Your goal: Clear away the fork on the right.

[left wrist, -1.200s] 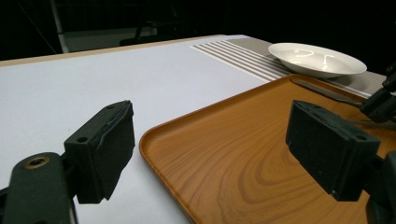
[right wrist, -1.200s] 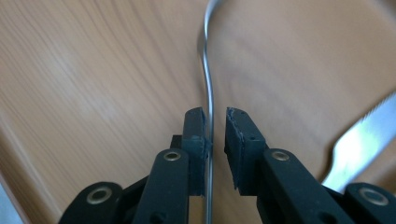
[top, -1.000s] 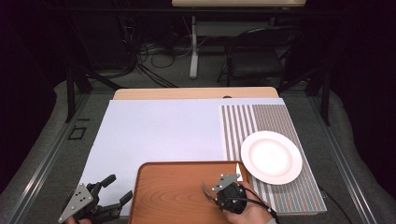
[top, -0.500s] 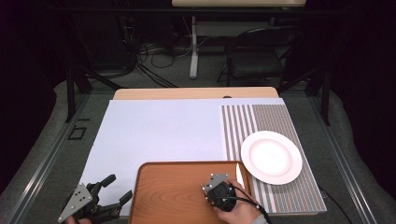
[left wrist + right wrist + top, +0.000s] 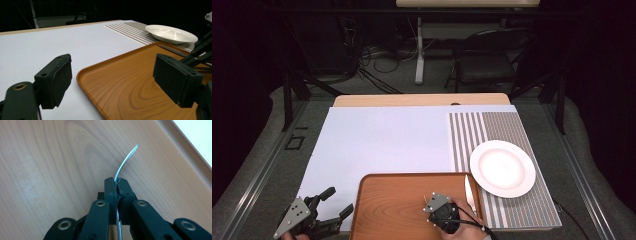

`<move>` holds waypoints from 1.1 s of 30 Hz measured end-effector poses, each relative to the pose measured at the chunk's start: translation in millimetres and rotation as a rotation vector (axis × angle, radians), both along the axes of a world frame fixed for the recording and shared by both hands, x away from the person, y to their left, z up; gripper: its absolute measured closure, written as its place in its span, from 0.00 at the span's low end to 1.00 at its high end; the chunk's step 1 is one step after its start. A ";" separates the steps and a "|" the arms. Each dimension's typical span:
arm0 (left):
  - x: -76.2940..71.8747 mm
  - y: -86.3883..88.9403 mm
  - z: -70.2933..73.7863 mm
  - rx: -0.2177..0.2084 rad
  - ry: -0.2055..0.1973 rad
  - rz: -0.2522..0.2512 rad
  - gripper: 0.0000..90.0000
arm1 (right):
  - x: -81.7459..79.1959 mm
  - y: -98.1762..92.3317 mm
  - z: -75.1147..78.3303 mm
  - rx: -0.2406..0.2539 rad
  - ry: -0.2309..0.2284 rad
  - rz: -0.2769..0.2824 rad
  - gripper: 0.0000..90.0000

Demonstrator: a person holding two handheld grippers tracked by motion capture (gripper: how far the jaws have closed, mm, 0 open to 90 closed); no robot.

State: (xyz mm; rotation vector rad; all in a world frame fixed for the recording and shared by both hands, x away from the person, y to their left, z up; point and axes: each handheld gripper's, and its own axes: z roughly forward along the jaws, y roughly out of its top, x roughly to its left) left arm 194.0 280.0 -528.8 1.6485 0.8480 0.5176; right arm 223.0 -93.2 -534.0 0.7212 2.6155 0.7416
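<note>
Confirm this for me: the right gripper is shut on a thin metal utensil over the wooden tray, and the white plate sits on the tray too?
Not quite. The white plate sits on the striped mat beside the tray, as the high view shows. The right gripper is indeed shut on a thin metal utensil over the tray.

No readable text anywhere (labels included).

This looks like a lab or recording studio, not a home. The table stands in a dark room with black surrounds, its top covered by a plain white sheet. Beyond its far edge, loose cables lie on grey carpet beside a stand's leg and a black chair. Metal rails run along the table's sides.
</note>
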 end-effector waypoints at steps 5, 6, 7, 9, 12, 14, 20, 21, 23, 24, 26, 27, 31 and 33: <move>0.1 -0.7 0.0 0.002 0.000 -0.001 0.18 | 0.4 1.0 -0.9 0.023 0.015 0.017 0.92; 0.1 -0.7 0.0 0.002 0.000 -0.001 0.18 | 0.2 0.9 -1.1 0.020 0.018 0.018 0.91; 0.0 -0.5 -0.1 0.002 0.001 -0.001 0.18 | 0.5 0.7 -1.5 0.021 0.026 0.021 0.90; 0.1 -0.4 -0.1 0.000 0.003 0.001 0.18 | 1.0 0.1 -2.0 0.024 0.032 0.022 0.89; -0.2 -0.8 -0.2 0.002 0.001 0.004 0.18 | 1.8 -1.5 -1.0 0.040 0.049 0.028 0.86; -0.8 -1.0 -0.1 0.000 0.000 0.003 0.18 | 1.0 -2.0 -0.4 0.042 0.049 0.034 0.86; -1.2 -0.3 0.1 0.001 -0.002 0.004 0.18 | -3.8 1.2 0.0 0.050 0.054 0.056 0.87; -1.4 -0.3 0.1 0.000 -0.002 0.004 0.18 | -4.4 1.4 0.2 0.050 0.054 0.061 0.86; -1.5 -0.3 0.1 0.002 -0.001 0.005 0.18 | -4.8 0.7 1.1 0.057 0.063 0.064 0.88; -1.5 -0.3 0.1 0.001 -0.002 0.005 0.18 | -5.0 -0.1 1.7 0.064 0.076 0.066 0.90; -1.5 -0.1 0.1 0.001 -0.002 0.005 0.18 | -4.0 -3.0 2.5 0.066 0.103 0.073 0.98; -1.5 -0.1 0.1 0.001 -0.002 0.006 0.18 | -2.9 -4.5 2.3 0.067 0.128 0.070 1.00; -1.6 -0.3 0.1 0.003 -0.002 0.005 0.18 | 3.3 -12.4 -2.3 0.051 0.181 0.056 1.00; -1.5 -0.2 0.2 0.005 -0.001 0.004 0.18 | 5.1 -16.1 -2.5 0.065 0.191 0.048 1.00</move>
